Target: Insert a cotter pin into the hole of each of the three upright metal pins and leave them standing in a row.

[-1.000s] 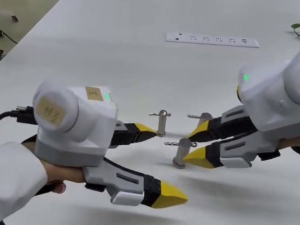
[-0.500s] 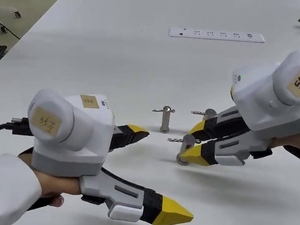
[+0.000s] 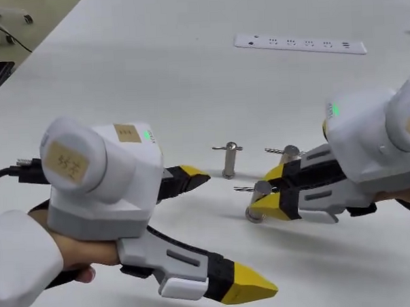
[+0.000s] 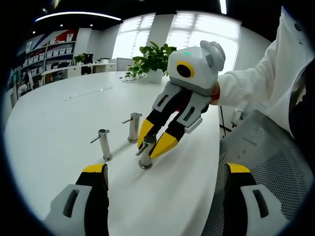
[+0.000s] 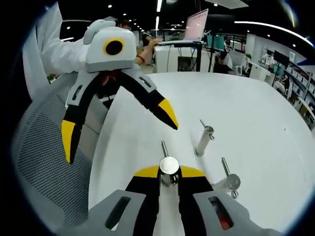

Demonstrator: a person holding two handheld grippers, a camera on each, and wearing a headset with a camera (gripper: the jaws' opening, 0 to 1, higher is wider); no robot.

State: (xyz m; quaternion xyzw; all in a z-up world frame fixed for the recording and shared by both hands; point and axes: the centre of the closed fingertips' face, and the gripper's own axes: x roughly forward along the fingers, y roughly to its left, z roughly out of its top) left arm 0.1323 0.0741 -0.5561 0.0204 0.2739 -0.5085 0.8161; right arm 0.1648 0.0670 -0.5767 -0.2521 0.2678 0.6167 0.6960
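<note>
My right gripper (image 3: 265, 197) pinches the near pin (image 3: 261, 188), I'd say to steady it upright, its cotter (image 3: 244, 189) through. From it, second pin (image 3: 229, 162) stands at eleven, third pin (image 3: 289, 152) at one. Left gripper (image 3: 229, 230) hangs spread wide, well clear.

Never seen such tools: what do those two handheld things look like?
The left gripper and right gripper are bulky white-and-grey plastic, with black jaws tipped yellow and a green light. A black cable leaves the left one; the sleeve is white.
</note>
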